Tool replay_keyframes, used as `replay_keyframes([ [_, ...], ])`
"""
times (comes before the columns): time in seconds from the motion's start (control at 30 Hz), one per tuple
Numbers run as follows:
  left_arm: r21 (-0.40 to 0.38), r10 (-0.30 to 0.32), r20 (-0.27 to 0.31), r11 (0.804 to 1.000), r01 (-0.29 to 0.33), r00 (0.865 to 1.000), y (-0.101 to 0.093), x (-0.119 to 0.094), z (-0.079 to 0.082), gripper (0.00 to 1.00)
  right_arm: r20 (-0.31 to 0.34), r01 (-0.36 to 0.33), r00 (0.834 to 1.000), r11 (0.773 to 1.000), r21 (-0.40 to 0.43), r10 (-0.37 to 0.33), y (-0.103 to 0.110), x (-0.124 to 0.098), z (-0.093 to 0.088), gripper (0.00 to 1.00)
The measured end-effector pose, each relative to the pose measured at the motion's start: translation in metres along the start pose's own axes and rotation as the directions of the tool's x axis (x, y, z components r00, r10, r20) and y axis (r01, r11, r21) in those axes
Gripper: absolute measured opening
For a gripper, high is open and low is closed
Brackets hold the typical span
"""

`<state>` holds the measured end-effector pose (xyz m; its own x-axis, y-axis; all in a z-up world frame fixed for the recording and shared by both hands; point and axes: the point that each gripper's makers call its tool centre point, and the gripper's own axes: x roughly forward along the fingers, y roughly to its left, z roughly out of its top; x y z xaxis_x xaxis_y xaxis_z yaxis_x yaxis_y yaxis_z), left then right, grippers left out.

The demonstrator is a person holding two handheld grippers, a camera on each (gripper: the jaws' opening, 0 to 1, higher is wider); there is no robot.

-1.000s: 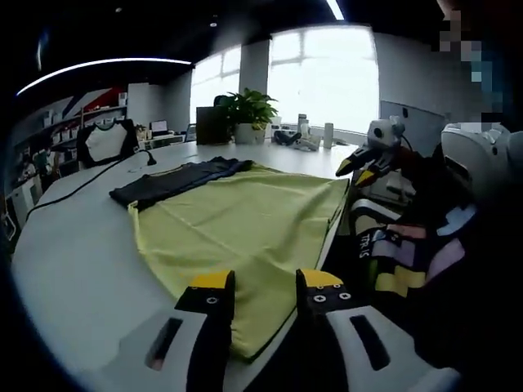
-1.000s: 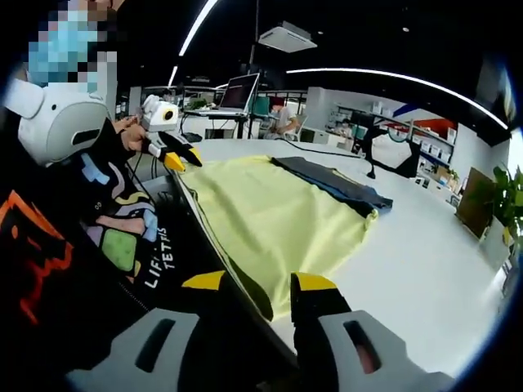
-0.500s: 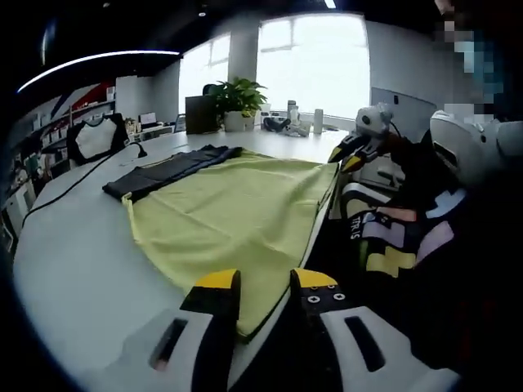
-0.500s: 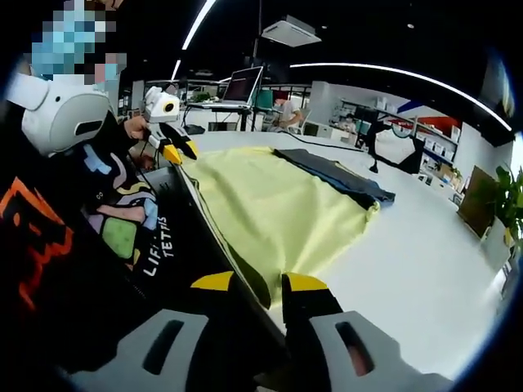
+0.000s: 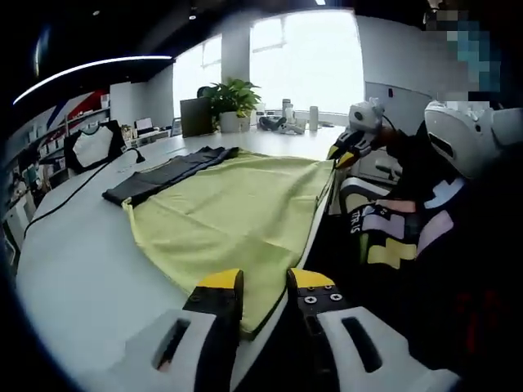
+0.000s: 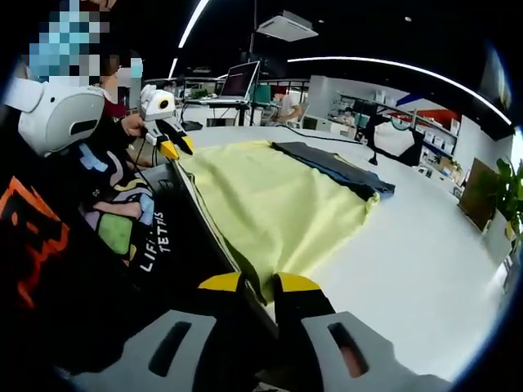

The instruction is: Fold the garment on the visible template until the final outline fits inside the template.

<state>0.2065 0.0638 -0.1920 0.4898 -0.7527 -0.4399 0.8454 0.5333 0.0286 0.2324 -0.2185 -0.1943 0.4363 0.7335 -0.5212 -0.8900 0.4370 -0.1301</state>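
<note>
The yellow cloth garment (image 5: 237,216) lies unfolded on the white desk (image 5: 73,269); both tools, left tool (image 5: 263,282) and right tool (image 6: 258,283), are narrowly parted at near corners, grip uncertain.

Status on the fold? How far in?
Done: nothing folded; the yellow cloth garment lies spread flat on the white table, a dark garment at its far edge. In hand: left gripper and right gripper sit at its near corners, jaws narrowed. Left: every fold; I cannot make out a template.
</note>
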Motion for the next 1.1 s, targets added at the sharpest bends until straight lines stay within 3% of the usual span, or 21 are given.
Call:
replay_keyframes([
  [0.07,-0.003,0.000,-0.006,1.000,0.000,1.000,0.001,-0.001,-0.001,0.17,-0.003,-0.003,1.000,1.000,0.003,0.003,0.000,0.000,0.000,0.12],
  [0.13,-0.013,0.008,-0.001,1.000,-0.008,1.000,0.006,-0.002,-0.003,0.10,0.015,-0.006,1.000,0.998,0.056,0.005,-0.003,-0.001,0.000,0.11],
  [0.27,-0.047,0.009,0.014,0.999,-0.008,1.000,0.011,-0.005,-0.005,0.05,0.027,0.007,1.000,0.996,0.089,-0.009,-0.009,-0.002,-0.001,0.06],
  [0.43,-0.046,0.010,0.007,0.999,-0.009,1.000,0.012,-0.007,-0.005,0.04,-0.031,0.044,0.998,0.998,-0.054,-0.046,-0.011,-0.003,-0.002,0.03],
  [0.6,-0.044,0.014,0.001,0.999,-0.014,1.000,0.013,-0.008,-0.005,0.03,-0.030,0.039,0.999,0.999,-0.009,-0.039,-0.010,-0.005,-0.003,0.00],
  [0.67,-0.036,0.020,-0.006,0.999,-0.020,1.000,0.013,-0.008,-0.005,0.03,-0.030,0.051,0.998,0.999,-0.015,-0.051,-0.009,-0.004,-0.002,0.00],
  [0.7,-0.027,0.025,-0.011,0.999,-0.025,1.000,0.012,-0.008,-0.005,0.03,-0.037,0.058,0.997,0.997,-0.055,-0.060,-0.008,-0.004,-0.001,0.00],
  [0.8,-0.055,0.052,-0.014,0.997,-0.053,0.999,0.016,-0.010,-0.003,0.03,0.018,0.062,0.998,0.997,-0.035,-0.062,-0.007,-0.007,0.013,0.00],
  [0.87,-0.061,0.059,0.008,0.996,-0.058,0.998,0.018,-0.013,0.001,0.03,0.053,0.085,0.995,0.996,-0.012,-0.085,-0.011,-0.011,0.022,0.00],
  [1.1,-0.058,0.084,0.092,0.995,-0.079,0.992,0.020,-0.024,0.024,0.02,0.076,0.137,0.988,0.990,-0.028,-0.135,-0.018,-0.018,0.033,0.00],
])
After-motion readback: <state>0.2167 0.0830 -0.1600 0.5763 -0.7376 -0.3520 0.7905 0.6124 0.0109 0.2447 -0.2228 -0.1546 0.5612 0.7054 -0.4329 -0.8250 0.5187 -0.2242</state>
